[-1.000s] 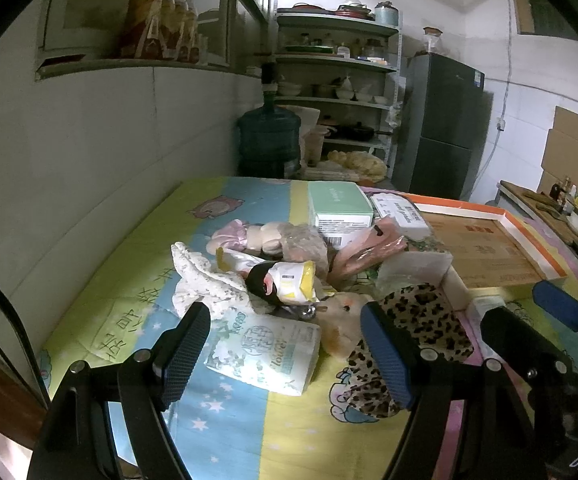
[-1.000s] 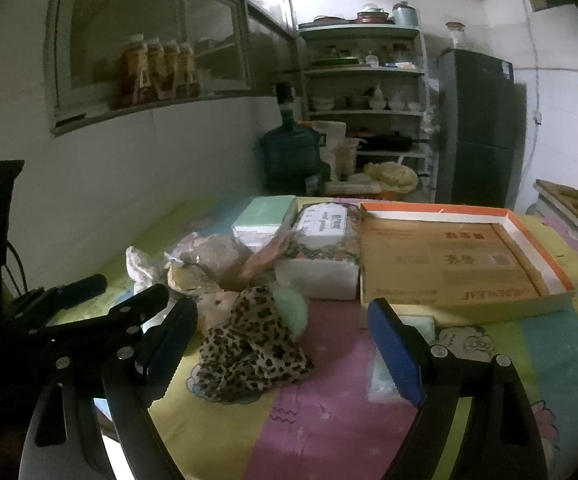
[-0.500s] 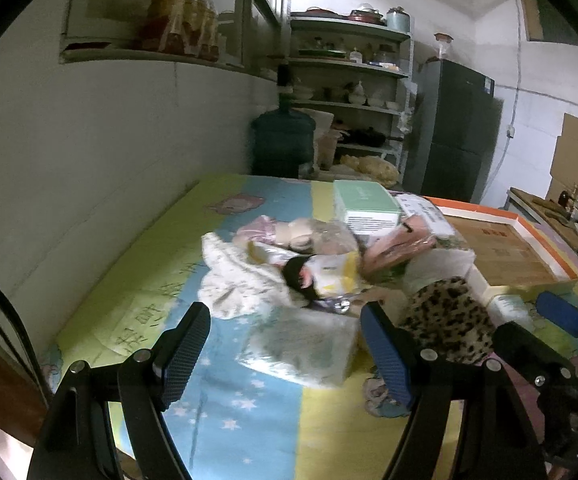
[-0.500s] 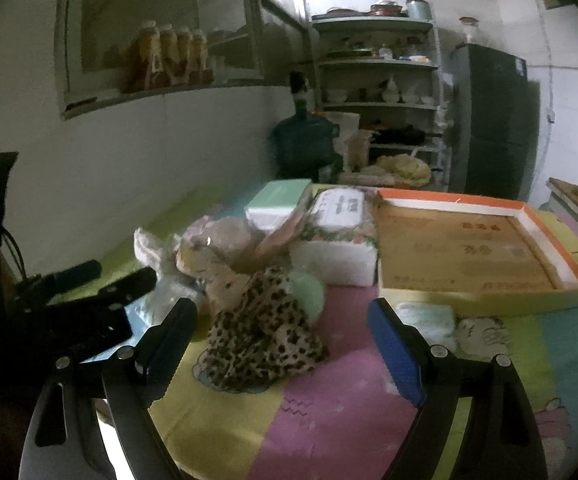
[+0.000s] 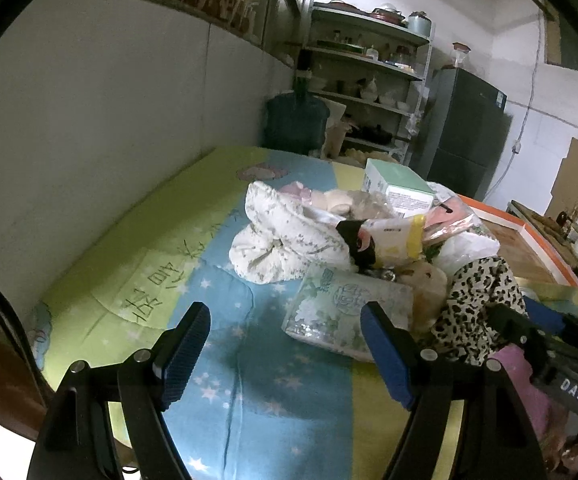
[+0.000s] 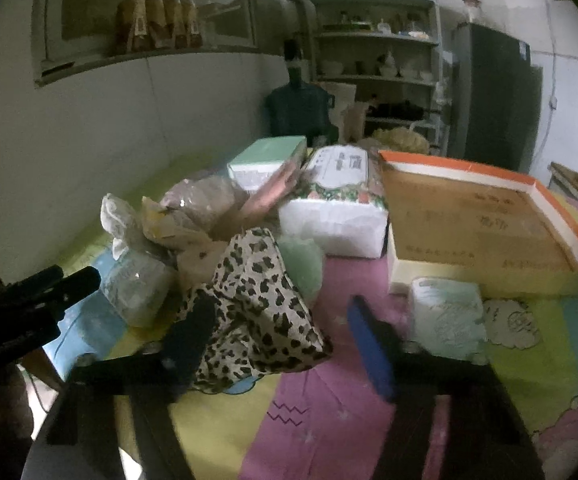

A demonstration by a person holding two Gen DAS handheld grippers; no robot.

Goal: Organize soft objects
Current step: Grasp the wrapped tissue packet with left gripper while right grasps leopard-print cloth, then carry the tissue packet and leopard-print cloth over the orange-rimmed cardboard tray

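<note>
The leopard-print cloth (image 6: 265,304) lies in the lower middle of the right wrist view, its long side running from upper left to lower right. The right gripper (image 6: 285,340) has just been closing its fingers around it, not pinching yet. The left gripper (image 5: 285,350) is spread wide with nothing inside. "DAS" can be read at the lower right of the left view. Both grippers have come nearer the pile.
</note>
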